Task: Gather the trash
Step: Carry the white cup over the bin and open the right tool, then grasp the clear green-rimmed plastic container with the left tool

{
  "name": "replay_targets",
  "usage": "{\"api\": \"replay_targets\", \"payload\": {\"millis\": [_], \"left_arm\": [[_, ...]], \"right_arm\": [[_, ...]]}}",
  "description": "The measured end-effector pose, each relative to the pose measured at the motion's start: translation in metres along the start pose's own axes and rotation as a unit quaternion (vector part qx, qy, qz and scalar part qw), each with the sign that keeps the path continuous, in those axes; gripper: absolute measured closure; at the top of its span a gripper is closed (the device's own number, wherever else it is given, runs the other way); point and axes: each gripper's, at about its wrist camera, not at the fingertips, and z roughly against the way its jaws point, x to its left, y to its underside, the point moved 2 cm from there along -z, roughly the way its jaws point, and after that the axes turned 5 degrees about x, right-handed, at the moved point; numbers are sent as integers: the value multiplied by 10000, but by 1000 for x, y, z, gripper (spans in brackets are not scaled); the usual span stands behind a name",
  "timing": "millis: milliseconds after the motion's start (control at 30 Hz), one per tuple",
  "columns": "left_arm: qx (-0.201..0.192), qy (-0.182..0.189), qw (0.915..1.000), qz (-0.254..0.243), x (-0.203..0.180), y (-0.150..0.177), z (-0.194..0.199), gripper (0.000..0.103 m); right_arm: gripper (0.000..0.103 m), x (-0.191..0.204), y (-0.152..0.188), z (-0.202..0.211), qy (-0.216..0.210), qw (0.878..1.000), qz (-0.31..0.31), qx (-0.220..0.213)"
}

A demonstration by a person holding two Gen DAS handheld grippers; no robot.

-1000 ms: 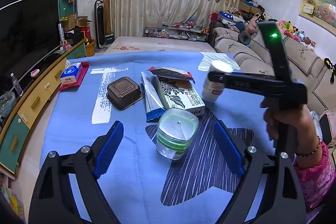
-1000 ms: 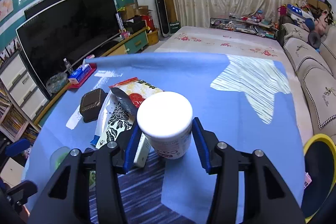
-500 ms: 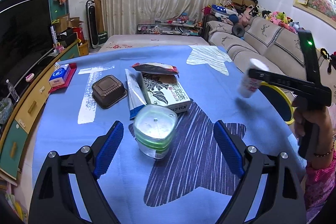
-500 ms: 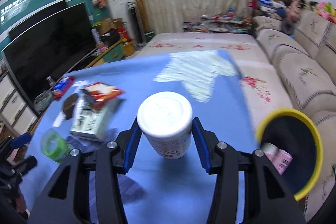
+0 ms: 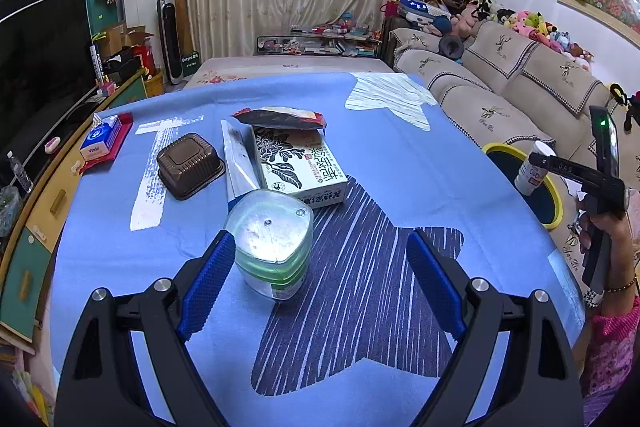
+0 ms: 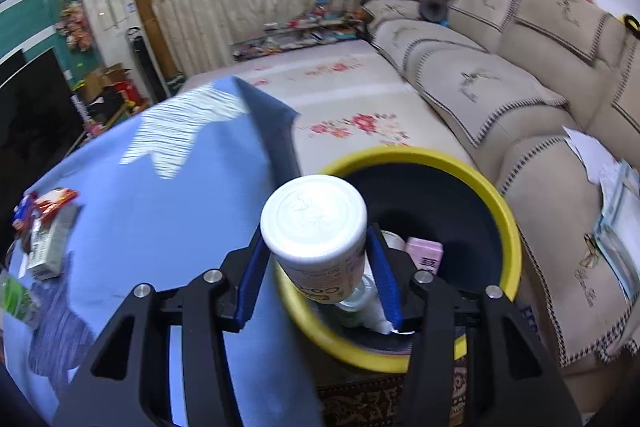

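Blue rubber pads of the right tool [image 6: 316, 279] clamp a white plastic bottle with a flat white cap [image 6: 316, 227] at about half width, and the bottle now hangs tilted over the near rim of a round yellow-rimmed dark bin [image 6: 496, 211] that stands on the floor off the tabletop's right edge, beside the beige sofa [image 6: 480, 83]. 1 second ago that bottle was above the middle of the blue cloth-covered tabletop [image 5: 400, 155]; it has since been swung across the right edge to the bin, which already holds a pink carton [image 6: 426, 253] and some clear and white scraps. I judge this item to be a release away from collected.

Nearer the person on the tabletop, the left tool [image 5: 316, 277] stands wide open and holds nothing. A clear, green-banded plastic jar with a see-through lid [image 5: 274, 239] now sits just inside its left pad, perhaps touching it, where a second ago it stood further ahead between the pads; it looks like the next pick.

Further back lie a white printed carton [image 5: 300, 167], a silver-blue foil pouch [image 5: 238, 163], a brown square plastic tray [image 5: 188, 163] and a crumpled red snack wrapper [image 5: 280, 117]. Near the far left corner sits a blue tissue pack [image 5: 100, 139]. So 5 pieces of trash appear to remain.
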Motion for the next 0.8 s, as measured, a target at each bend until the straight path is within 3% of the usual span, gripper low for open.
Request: {"api": "replay_targets", "payload": {"millis": [200,500,800], "left_arm": [[94,-53,9999,36,3,1,-6,17],[218,-64,9997,131,12,3,-19,17],[466,-33,9987,211,22,5,-45,17]], "right_arm": [[53,-29,4,-18,172,9992,-340,100],[46,-22,8,-10,149,9995,-288,19],[46,-16,8,-8,91,9997,-207,43]]}}
